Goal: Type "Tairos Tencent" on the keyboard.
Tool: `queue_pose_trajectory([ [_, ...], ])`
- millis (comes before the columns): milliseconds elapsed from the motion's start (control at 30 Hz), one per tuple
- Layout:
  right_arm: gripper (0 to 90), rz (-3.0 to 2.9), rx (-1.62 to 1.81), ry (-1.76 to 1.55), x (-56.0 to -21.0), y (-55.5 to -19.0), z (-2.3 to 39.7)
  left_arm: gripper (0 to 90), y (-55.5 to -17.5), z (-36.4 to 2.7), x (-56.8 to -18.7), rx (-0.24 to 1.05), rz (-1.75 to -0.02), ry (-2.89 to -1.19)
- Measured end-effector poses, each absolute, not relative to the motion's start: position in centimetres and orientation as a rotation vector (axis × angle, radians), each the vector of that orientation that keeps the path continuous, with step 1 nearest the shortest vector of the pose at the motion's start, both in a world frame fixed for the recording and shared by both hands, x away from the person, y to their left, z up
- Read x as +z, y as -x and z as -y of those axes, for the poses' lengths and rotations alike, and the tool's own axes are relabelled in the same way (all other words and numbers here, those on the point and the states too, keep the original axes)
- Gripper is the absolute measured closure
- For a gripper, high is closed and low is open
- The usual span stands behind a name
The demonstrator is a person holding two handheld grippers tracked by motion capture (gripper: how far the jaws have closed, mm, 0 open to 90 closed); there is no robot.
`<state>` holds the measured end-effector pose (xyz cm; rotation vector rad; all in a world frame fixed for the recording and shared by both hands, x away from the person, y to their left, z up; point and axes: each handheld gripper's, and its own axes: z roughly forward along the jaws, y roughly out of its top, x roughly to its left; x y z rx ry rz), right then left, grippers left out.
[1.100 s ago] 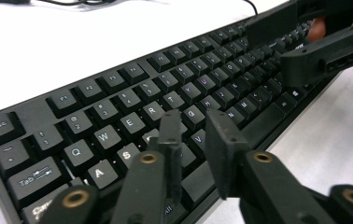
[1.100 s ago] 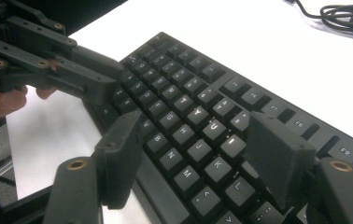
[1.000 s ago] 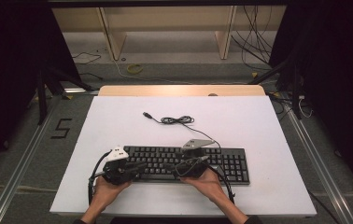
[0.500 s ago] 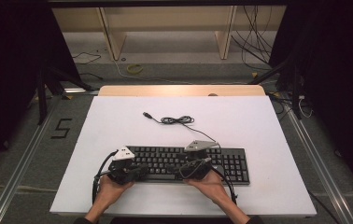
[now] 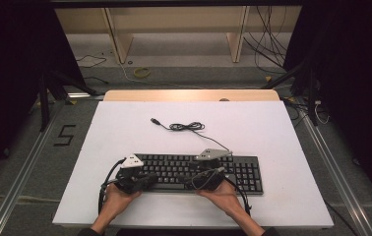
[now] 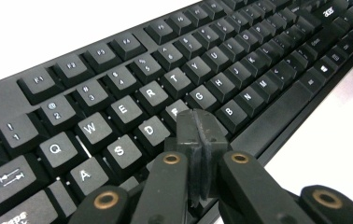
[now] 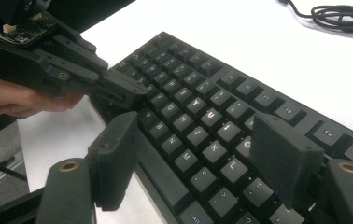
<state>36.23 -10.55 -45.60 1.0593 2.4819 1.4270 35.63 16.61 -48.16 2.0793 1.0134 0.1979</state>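
Observation:
A black keyboard lies near the front of the white table, its cable coiled behind it. My left gripper is shut with nothing between its jaws, its tip just over the F and D keys of the keyboard. My right gripper is open and hovers low over the middle of the keyboard, one jaw past the front edge near the space bar, the other over the right-hand letter keys. The left gripper also shows in the right gripper view.
The cable's USB plug lies loose on the table behind the keyboard. A wooden strip runs along the table's far edge. Metal rails flank the table on both sides, with cables on the floor beyond.
Both hands have shifted slightly toward the keyboard's front edge; the grippers sit a little closer together. The keyboard has not moved.

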Motion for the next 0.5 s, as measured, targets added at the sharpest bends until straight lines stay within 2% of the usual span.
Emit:
queue_pose_trajectory([
  [500, 33.6, -2.477, 1.433, -1.056, -45.49, -35.99, 10.88, 89.1, -35.64, -16.69, -48.23, 0.183, -1.018, -2.071],
])
